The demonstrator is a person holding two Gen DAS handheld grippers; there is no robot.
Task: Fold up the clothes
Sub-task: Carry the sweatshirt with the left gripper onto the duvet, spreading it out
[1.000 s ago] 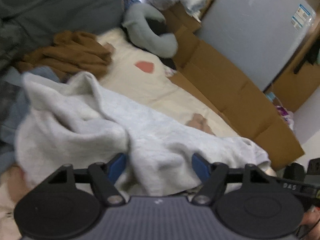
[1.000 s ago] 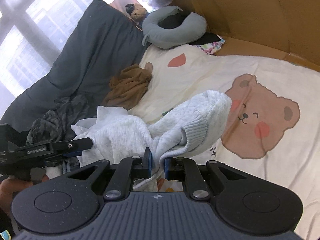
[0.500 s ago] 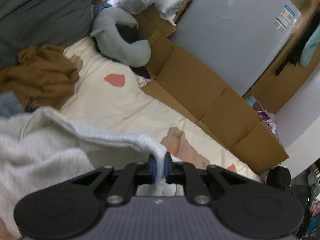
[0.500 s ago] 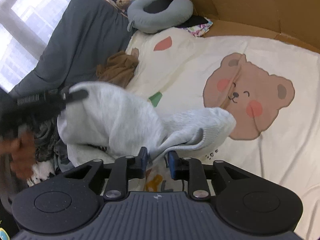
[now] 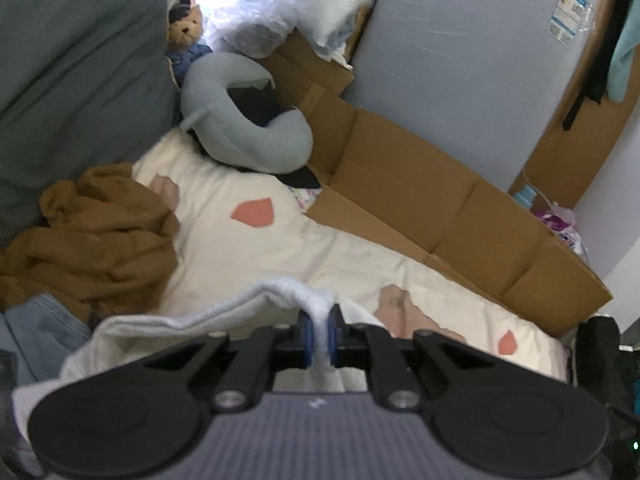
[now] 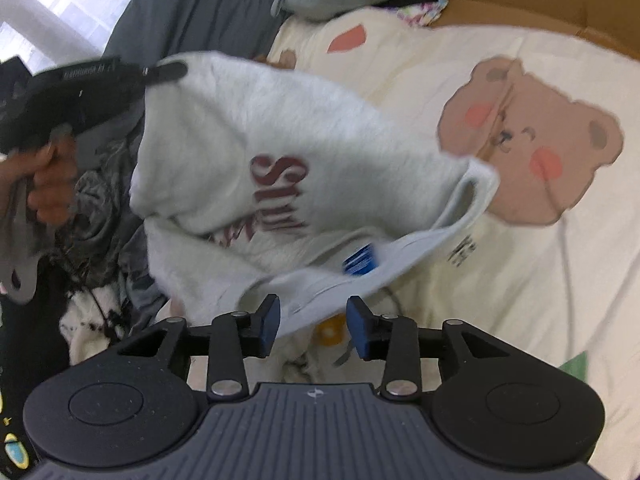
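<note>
The left hand-held gripper [image 5: 318, 336] is pinching a fold of the grey sweatshirt [image 6: 256, 148], lifting it over the bed [image 6: 520, 280]; the right hand-held gripper [image 6: 313, 320], jaws just opening, is releasing the hem lying between them

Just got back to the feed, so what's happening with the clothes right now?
A person is working a light grey sweatshirt over the bear-print bedsheet. The left gripper is clamped on a fold of its edge and holds it up. The right gripper has just been opening, its pads now clear of the fabric. A brown garment lies crumpled nearby, not yet folded.
</note>
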